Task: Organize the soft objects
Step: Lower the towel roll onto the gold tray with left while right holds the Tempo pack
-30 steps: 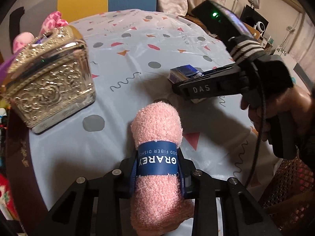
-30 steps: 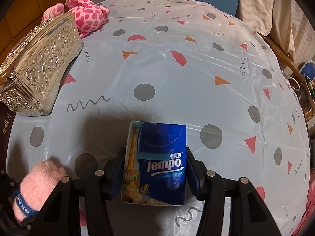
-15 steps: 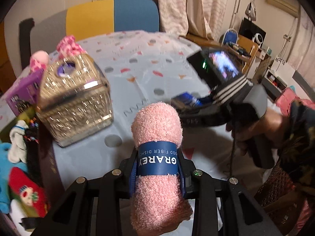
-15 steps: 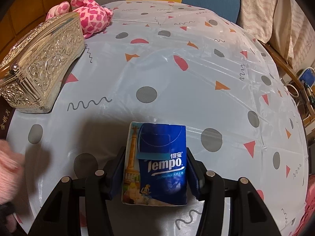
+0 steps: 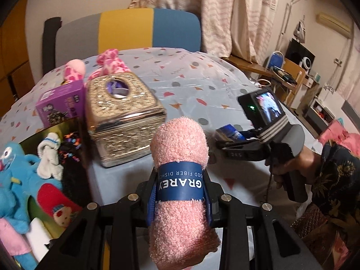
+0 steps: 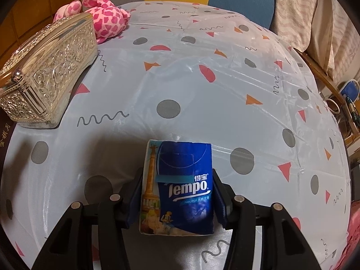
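Note:
My left gripper (image 5: 180, 193) is shut on a rolled pink dishcloth (image 5: 180, 148) with a blue GRAREY band, held up above the table's near left edge. My right gripper (image 6: 177, 200) is shut on a blue Tempo tissue pack (image 6: 180, 186), held low over the patterned tablecloth (image 6: 202, 85). The right gripper also shows in the left wrist view (image 5: 227, 135), right of the dishcloth. A gold box (image 5: 27, 236) at lower left holds a blue plush toy (image 5: 13, 180), rolled socks (image 5: 48, 157) and a red soft item (image 5: 56, 202).
An ornate silver tissue box (image 5: 123, 117) stands on the table's left side, also in the right wrist view (image 6: 47, 74). A purple carton (image 5: 60, 103) and a pink spotted plush (image 6: 105, 18) lie behind it. A yellow-and-blue chair (image 5: 135, 29) stands at the far side.
My left gripper has risen and pulled back with the dishcloth, bringing the box of soft toys into view at lower left. The dishcloth has left the right wrist view. The right gripper has barely moved.

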Demonstrator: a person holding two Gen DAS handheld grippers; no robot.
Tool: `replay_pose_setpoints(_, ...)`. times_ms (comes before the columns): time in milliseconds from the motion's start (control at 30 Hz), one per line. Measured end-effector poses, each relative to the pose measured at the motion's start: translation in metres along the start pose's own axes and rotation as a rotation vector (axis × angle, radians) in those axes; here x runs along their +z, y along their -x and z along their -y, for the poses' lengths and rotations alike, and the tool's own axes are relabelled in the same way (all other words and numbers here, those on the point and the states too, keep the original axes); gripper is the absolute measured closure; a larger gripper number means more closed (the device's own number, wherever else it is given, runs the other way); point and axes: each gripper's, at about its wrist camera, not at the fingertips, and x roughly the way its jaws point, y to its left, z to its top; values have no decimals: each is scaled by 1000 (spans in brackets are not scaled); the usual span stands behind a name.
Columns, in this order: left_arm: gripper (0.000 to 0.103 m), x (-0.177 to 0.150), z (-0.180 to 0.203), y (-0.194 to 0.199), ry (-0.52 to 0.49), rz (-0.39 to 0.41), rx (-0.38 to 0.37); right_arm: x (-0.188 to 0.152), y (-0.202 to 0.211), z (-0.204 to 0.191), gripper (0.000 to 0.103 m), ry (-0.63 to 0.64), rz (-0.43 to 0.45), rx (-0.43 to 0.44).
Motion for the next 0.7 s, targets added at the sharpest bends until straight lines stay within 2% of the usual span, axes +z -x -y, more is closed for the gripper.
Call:
replay_pose_setpoints(300, 70, -2, -39, 15, 69, 16, 34, 0, 0, 2, 50, -2, 2, 5)
replay_pose_setpoints(400, 70, -3, -65, 28, 129, 35, 35, 0, 1, 1, 50, 3, 2, -1)
replay_pose_setpoints(500, 70, -8, -105, 43, 224, 50, 70, 0, 1, 0, 50, 10, 1, -9)
replay_pose_setpoints(533, 70, -12, -127, 50, 288, 54, 78, 1, 1, 0, 50, 11, 1, -10)
replay_pose_setpoints(633, 70, -22, -168, 64, 398, 66, 113, 1, 1, 0, 50, 12, 0, -8)
replay_pose_setpoints(700, 70, -30, -188, 71, 443, 69, 131, 1, 1, 0, 50, 15, -1, -9)
